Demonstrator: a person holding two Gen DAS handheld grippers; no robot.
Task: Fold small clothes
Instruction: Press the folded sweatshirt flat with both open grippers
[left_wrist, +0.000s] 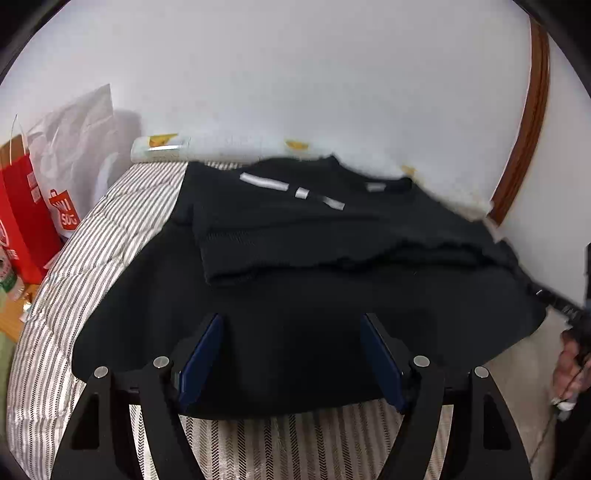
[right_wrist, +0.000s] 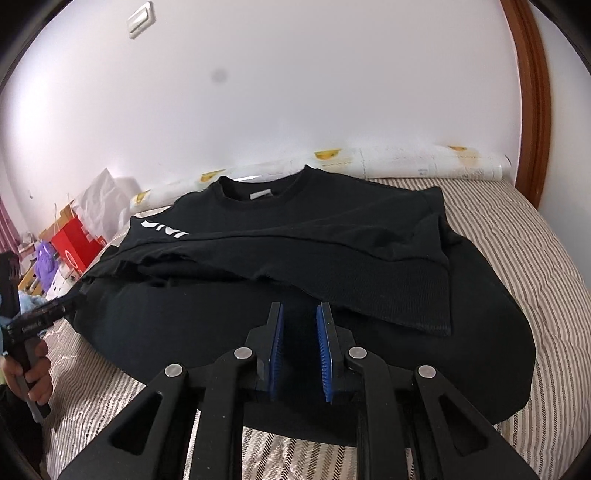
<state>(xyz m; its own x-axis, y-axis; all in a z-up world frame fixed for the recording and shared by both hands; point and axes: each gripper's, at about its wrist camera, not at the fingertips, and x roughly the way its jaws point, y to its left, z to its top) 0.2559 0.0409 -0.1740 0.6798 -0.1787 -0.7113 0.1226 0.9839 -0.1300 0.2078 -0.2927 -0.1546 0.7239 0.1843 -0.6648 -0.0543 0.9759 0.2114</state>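
Note:
A black long-sleeved top (left_wrist: 295, 258) lies on the striped bed, neckline toward the wall, with both sleeves folded across its chest. White lettering (left_wrist: 288, 188) runs along one sleeve. In the right wrist view the same top (right_wrist: 295, 258) shows its collar label and the folded sleeve cuff (right_wrist: 424, 295). My left gripper (left_wrist: 291, 321) is open wide above the hem, empty. My right gripper (right_wrist: 300, 308) hovers over the hem with its blue pads a narrow gap apart, holding nothing. The left gripper (right_wrist: 70, 302) also shows in the right wrist view.
The striped bedspread (left_wrist: 110, 236) reaches the white wall. A rolled printed sheet (right_wrist: 406, 162) lies along the wall behind the top. A red shopping bag (left_wrist: 22, 221) and a white bag (left_wrist: 74, 147) stand left of the bed. A wooden frame (right_wrist: 532, 110) curves at the right.

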